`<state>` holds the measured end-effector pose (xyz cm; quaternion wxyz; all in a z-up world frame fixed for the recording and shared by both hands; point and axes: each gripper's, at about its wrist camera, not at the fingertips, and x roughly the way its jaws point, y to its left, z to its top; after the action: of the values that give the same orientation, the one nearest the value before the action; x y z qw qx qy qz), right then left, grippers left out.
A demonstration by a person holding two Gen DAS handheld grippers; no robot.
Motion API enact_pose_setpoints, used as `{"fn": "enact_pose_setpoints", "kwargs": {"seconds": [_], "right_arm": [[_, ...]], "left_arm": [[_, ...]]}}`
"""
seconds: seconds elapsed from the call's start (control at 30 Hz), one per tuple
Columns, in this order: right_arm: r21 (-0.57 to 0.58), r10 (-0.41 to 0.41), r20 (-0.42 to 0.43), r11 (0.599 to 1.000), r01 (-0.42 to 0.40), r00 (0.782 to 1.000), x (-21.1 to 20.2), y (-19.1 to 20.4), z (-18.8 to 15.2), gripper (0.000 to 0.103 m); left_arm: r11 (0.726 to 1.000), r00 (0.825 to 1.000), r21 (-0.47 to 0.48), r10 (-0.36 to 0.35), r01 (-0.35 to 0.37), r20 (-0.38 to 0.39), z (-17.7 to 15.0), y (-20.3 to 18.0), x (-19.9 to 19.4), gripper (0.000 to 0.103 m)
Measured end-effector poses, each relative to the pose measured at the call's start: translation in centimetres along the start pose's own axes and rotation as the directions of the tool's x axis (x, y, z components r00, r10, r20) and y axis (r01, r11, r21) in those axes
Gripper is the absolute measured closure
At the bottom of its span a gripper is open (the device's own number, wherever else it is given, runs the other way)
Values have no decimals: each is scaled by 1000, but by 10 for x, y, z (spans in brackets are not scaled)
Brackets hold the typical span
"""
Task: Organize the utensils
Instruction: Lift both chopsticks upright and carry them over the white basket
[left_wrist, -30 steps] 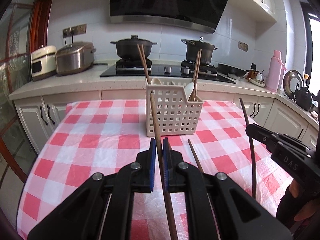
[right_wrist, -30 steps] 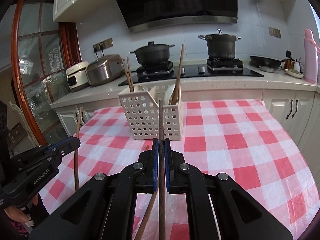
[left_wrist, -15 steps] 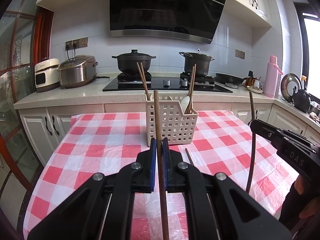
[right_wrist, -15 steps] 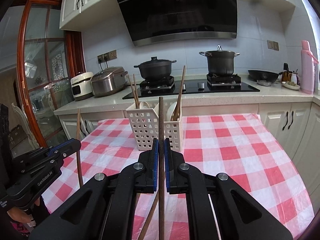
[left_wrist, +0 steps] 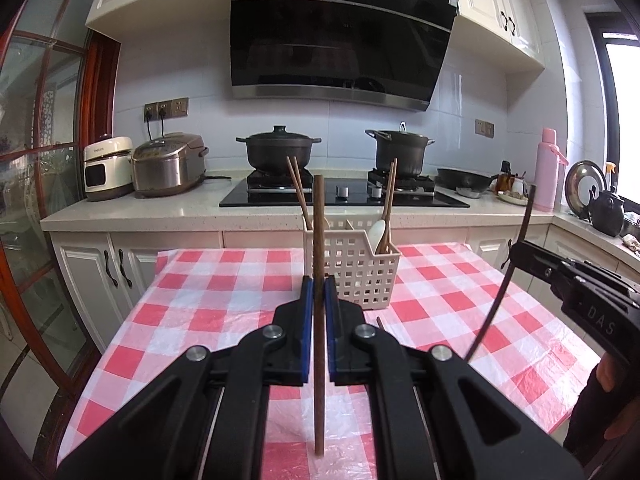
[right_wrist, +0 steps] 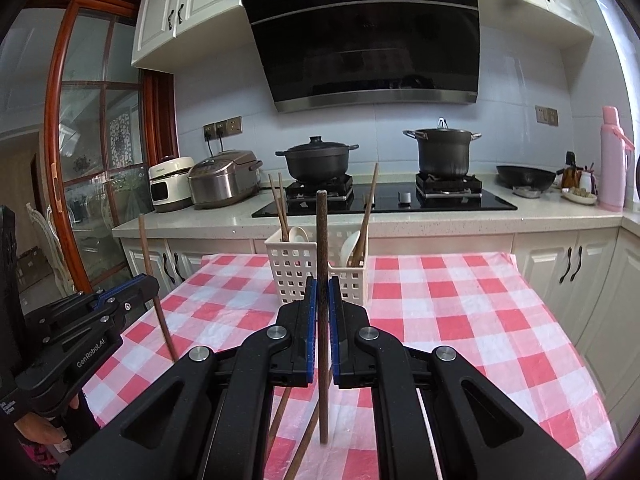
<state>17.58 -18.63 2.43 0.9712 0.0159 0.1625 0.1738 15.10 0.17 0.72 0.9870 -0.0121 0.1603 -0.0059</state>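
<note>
Each gripper's fingers pinch one slim, straight, dark-brown wooden chopstick [left_wrist: 319,264] [right_wrist: 322,280] upright.

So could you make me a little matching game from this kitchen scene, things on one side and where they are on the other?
Things:
1. lidded black pot
2. white basket
3. pink bottle
4. brown stick

Places:
a. on the checked cloth
b. between the left gripper's blue pads
c. on the stove
d. at the counter's right end

Pairs: 1-c, 2-a, 3-d, 4-b
</note>
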Motion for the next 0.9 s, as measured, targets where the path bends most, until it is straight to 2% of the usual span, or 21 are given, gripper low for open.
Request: {"fn": "enact_pose_setpoints", "kwargs": {"seconds": [0.9], "right_arm": [[-22,6,40,1000,-5,999,-13,10,7,97]], "left_arm": [[1000,999,6,1,-1,49,9,4,-25,97]]}}
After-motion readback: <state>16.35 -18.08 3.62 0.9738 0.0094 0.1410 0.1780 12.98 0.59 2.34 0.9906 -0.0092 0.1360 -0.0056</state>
